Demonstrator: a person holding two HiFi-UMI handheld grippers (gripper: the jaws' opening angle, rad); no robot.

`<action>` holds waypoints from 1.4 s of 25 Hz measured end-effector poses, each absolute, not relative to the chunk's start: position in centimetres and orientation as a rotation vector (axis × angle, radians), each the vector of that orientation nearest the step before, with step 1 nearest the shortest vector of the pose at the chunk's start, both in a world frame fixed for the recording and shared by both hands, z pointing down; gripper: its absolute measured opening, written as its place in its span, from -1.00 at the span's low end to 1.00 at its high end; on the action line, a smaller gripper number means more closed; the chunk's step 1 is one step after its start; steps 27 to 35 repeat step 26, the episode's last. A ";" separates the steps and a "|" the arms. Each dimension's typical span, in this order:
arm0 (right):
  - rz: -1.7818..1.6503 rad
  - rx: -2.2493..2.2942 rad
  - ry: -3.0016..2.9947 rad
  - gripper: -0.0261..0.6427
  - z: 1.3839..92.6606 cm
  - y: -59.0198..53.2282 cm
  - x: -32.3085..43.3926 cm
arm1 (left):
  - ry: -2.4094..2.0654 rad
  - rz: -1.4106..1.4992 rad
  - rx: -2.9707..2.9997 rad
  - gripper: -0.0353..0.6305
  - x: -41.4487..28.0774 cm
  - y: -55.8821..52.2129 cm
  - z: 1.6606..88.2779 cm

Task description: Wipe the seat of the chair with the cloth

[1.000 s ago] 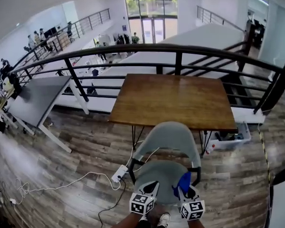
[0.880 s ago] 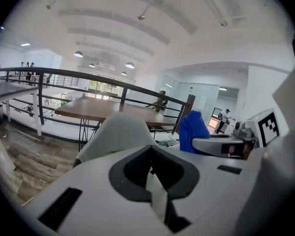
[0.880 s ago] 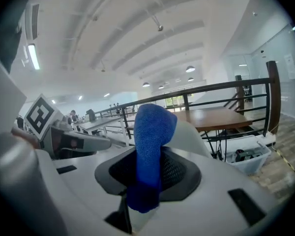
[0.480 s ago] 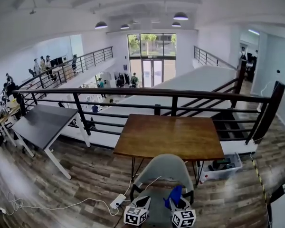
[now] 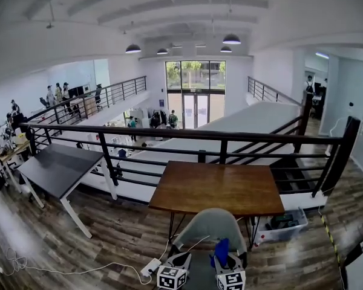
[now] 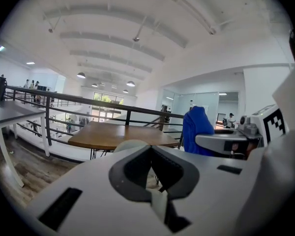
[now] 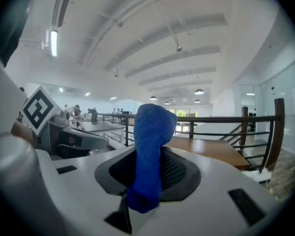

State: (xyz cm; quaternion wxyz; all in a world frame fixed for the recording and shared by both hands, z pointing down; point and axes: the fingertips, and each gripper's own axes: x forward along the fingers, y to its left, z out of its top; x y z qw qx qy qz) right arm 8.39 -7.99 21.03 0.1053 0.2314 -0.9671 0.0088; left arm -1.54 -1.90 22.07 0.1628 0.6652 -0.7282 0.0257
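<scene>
My left gripper (image 5: pixel 180 262) has its jaws closed together on nothing, low over the left of the chair (image 5: pixel 210 223). The chair is pushed up to the wooden table (image 5: pixel 218 189), and the seat is mostly cut off at the frame's bottom. My right gripper (image 5: pixel 231 263) is clamped on the blue cloth (image 7: pixel 150 156), which stands up out of the jaws over the chair's right side.

One chair (image 5: pixel 213 223), one cloth (image 5: pixel 221 251), two tables (image 5: pixel 218 189) (image 5: pixel 57 168)
</scene>
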 end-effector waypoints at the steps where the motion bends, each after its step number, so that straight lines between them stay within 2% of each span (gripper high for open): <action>1: -0.015 0.682 -2.850 -0.59 20.5 -8.0 8.2 | -2.084 0.069 1.900 -0.88 -1.6 -2.0 21.8; 35: -0.024 0.584 -2.937 -0.60 19.7 -7.7 5.6 | -2.131 0.106 1.947 -0.87 -2.3 -3.3 19.5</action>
